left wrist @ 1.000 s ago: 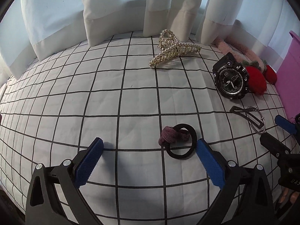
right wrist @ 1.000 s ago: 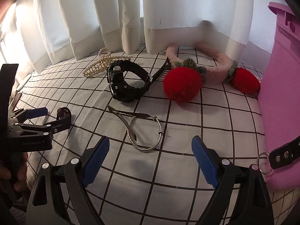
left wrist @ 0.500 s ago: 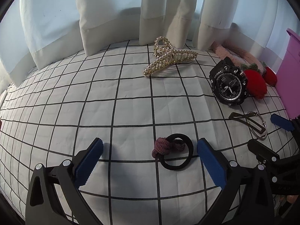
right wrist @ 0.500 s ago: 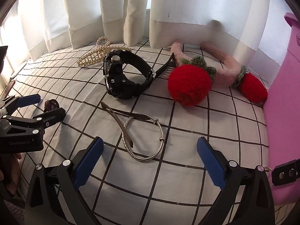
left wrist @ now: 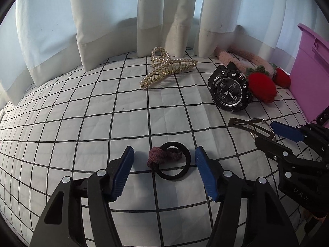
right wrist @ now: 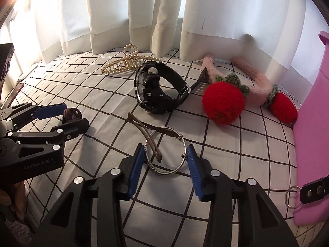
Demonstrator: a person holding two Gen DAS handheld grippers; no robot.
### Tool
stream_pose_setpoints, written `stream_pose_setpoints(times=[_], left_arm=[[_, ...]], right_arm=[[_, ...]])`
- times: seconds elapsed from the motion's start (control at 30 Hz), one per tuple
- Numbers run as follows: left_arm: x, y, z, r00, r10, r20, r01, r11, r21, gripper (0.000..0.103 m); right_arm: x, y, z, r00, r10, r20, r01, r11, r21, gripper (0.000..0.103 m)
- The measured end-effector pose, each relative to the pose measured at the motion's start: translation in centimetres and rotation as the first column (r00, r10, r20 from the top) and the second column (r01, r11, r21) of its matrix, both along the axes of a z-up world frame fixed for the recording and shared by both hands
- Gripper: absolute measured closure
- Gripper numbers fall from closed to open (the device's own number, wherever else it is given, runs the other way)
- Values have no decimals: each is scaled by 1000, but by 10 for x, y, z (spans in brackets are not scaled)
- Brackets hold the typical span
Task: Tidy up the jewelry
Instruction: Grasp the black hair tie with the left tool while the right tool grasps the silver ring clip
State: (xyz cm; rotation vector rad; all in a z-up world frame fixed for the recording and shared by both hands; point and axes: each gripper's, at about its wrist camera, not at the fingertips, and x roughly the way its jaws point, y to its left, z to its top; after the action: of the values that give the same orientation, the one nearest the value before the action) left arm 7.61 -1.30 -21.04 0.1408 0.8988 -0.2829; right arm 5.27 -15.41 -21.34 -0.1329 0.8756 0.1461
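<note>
Right wrist view: right gripper [right wrist: 164, 156] spread astride the bangle [right wrist: 166, 152], left gripper [left wrist: 162, 164] spread astride hair ties [left wrist: 168, 160], seemingly readying two grasps.

Left wrist view: sits low behind the left gripper [left wrist: 163, 171], looking forward along its blue-padded fingers over the white black-gridded cloth [left wrist: 82, 123] toward the pale curtains [left wrist: 164, 20]; very near the black ring hair tie [left wrist: 174, 160].
Right wrist view: low behind the right gripper [right wrist: 164, 165], facing the same curtains, close over the thin silver bangle [right wrist: 166, 150].
Shared: pearl claw clip [left wrist: 166, 70], black sport watch [right wrist: 158, 88], red pompom headband [right wrist: 224, 100], pink box [right wrist: 312, 123]; each view catches the other gripper at its edge.
</note>
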Motion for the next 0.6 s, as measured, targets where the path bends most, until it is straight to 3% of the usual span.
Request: stream_pose_setpoints(times=[0.03, 0.07, 0.1, 0.37, 0.4, 0.43, 0.6], left_arm=[[-1, -1, 1, 1000, -7, 3, 7, 1000, -3, 57], [-2, -2, 2, 1000, -13, 6, 13, 1000, -2, 72], [-2, -3, 2, 1000, -14, 7, 14, 1000, 4, 76], [-5, 5, 3, 1000, -13, 5, 13, 1000, 9, 80], [-5, 6, 3, 1000, -13, 3, 13, 1000, 9, 80], [-5, 7, 4, 1000, -11, 1, 11, 1000, 8, 80], [-4, 12, 3, 1000, -7, -13, 7, 1000, -6, 80]], right_arm=[[0, 1, 0, 1000, -2, 6, 2, 1000, -6, 62], [-1, 1, 1, 1000, -3, 8, 3, 1000, -4, 62], [-1, 1, 1, 1000, -5, 7, 5, 1000, 1, 62], [-17, 4, 5, 999, -7, 42, 9, 999, -42, 63], [-20, 4, 7, 999, -6, 49, 9, 999, -51, 66], [-21, 5, 10, 999, -5, 50, 8, 998, -67, 94], [-24, 12, 11, 999, 29, 28, -26, 993, -115, 94]])
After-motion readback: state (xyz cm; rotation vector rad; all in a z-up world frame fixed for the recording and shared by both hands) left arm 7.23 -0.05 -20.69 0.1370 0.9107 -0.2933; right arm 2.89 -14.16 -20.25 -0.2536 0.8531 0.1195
